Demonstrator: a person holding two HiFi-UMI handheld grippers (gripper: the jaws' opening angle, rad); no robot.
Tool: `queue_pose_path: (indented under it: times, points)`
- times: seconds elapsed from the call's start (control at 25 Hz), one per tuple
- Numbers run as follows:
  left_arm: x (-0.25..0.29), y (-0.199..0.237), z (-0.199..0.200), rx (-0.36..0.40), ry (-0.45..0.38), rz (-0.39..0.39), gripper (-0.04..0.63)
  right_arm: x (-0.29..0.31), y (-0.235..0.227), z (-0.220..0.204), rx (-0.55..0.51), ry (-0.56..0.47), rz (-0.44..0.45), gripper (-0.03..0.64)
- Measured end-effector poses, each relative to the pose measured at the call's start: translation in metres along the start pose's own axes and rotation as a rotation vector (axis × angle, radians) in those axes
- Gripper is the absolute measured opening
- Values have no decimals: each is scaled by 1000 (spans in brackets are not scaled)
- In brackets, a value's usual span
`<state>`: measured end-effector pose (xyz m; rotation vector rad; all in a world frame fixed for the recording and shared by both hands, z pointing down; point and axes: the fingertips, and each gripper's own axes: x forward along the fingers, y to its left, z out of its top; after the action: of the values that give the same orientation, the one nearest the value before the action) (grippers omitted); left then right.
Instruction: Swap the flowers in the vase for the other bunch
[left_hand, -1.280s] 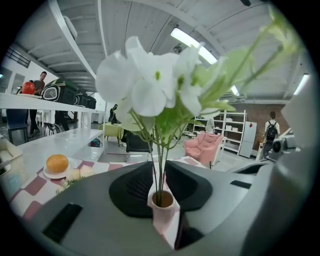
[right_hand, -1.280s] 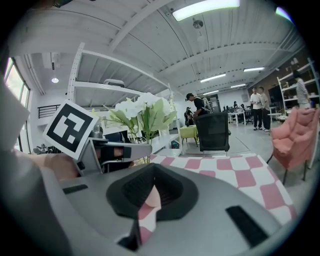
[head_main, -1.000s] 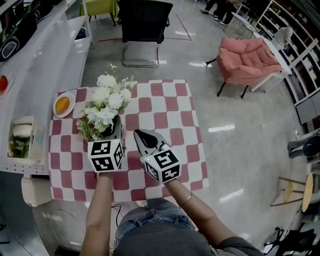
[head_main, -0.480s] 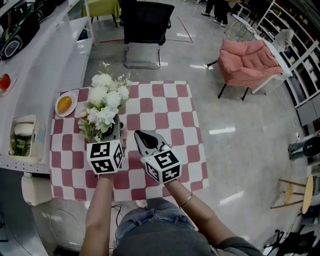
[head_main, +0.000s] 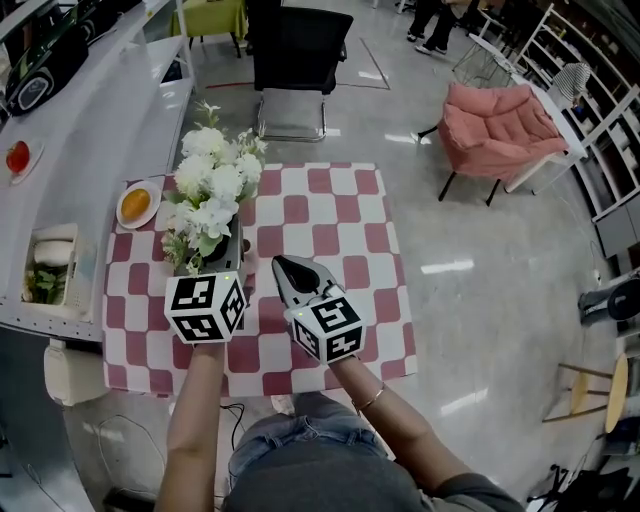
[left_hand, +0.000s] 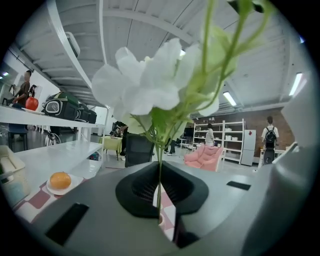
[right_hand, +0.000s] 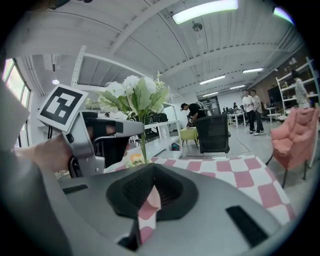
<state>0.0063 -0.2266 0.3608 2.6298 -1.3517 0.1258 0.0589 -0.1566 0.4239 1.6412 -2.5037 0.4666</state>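
A bunch of white flowers (head_main: 212, 190) with green leaves stands up over the left part of the red-and-white checked table (head_main: 330, 215). My left gripper (head_main: 228, 250) is shut on its thin green stems (left_hand: 159, 175), and the blooms (left_hand: 150, 85) fill the left gripper view just above the jaws. The vase is hidden under the gripper and the leaves. My right gripper (head_main: 289, 266) hangs to the right of the bunch, shut, with nothing between its jaws. In the right gripper view the left gripper (right_hand: 120, 131) and the flowers (right_hand: 134, 95) show ahead at the left, beyond the right gripper (right_hand: 150, 195).
A small plate with an orange (head_main: 137, 205) lies at the table's far left corner. A long white counter (head_main: 90, 120) runs along the left, with a food box (head_main: 45, 270) on it. A black office chair (head_main: 298, 50) stands beyond the table and a pink armchair (head_main: 495, 120) to the right.
My left gripper has risen with the white flowers, which now stand higher and larger in the head view. The right gripper has stayed where it was.
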Motion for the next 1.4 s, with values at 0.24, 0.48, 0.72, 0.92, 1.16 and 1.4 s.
queue_pose_path:
  times: [0.24,0.48,0.72,0.92,1.16,1.4]
  points:
    - [-11,-5,29,22,-47,-9,23,-7,7,11,-13,-25,1,11]
    - [-29,-14,59,40,-109,-9,23,-20,14,16,-25,-52,11,11]
    - [-55,-19,90,77,-170,9,23,-30,28,21,-33,-69,29,11]
    - [-86,-5,94,86,-167,62,23,-30,52,21,-46,-64,77,11]
    - [-134,42,68,59,-110,198,23,-17,98,11,-73,-31,182,11]
    - [-183,93,27,19,-30,327,23,1,149,-10,-86,18,279,11]
